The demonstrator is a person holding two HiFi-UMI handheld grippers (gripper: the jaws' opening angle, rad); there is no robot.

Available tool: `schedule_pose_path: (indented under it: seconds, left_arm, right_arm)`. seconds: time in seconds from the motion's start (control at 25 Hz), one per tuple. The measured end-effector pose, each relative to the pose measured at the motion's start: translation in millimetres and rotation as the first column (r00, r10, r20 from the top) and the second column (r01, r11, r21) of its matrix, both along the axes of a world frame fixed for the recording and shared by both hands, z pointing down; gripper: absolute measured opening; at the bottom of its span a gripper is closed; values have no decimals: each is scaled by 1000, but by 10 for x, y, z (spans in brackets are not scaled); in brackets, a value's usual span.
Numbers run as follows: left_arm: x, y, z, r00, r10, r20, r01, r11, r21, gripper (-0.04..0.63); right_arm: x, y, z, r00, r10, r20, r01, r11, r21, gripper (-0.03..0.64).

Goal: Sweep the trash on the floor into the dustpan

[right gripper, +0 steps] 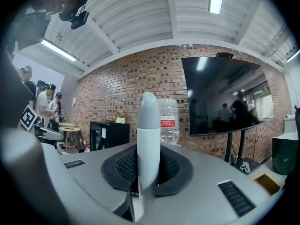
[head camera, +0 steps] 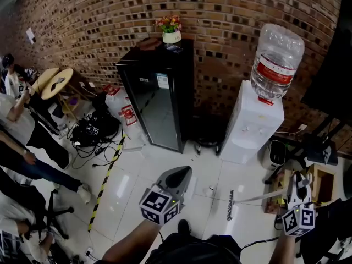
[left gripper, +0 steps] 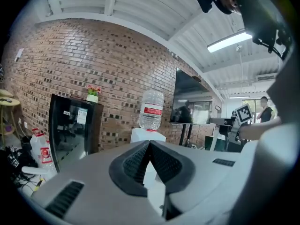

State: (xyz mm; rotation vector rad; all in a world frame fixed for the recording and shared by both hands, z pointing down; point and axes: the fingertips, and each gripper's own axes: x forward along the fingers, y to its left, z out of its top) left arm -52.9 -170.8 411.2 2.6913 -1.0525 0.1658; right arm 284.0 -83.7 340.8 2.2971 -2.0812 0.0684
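My right gripper (head camera: 300, 183) (right gripper: 147, 167) is shut on the pale grey handle (right gripper: 148, 135) of a small broom. In the head view the handle runs left from the gripper and ends in a dark brush head (head camera: 230, 204) just over the white tile floor. My left gripper (head camera: 180, 176) (left gripper: 150, 145) hovers over the floor to the left of the brush. Its tips touch with nothing between them. A small scrap (head camera: 209, 190) lies on the tiles between the two grippers. No dustpan shows in any view.
A black glass-door cabinet (head camera: 159, 92) and a white water dispenser (head camera: 253, 125) with its bottle (head camera: 276, 59) stand against the brick wall. Cables and bags (head camera: 93, 131), striped floor tape (head camera: 104, 180) and people (head camera: 22, 142) are at left. A wooden box (head camera: 322, 183) is at right.
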Motion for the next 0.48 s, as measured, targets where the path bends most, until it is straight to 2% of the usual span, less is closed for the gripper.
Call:
schedule_pose_path:
  seconds: [0.24,0.48]
  left_arm:
    - [236,-230,94,1000,-7,10,7,1000,-13,20]
    - [664,-398,275,997,-70,23,70,998,8,20]
  right_arm:
    - [99,-377,127,999,-44,10,44,999,-1,58]
    - [360,-673,483,991,-128,34,129,991,-27,58]
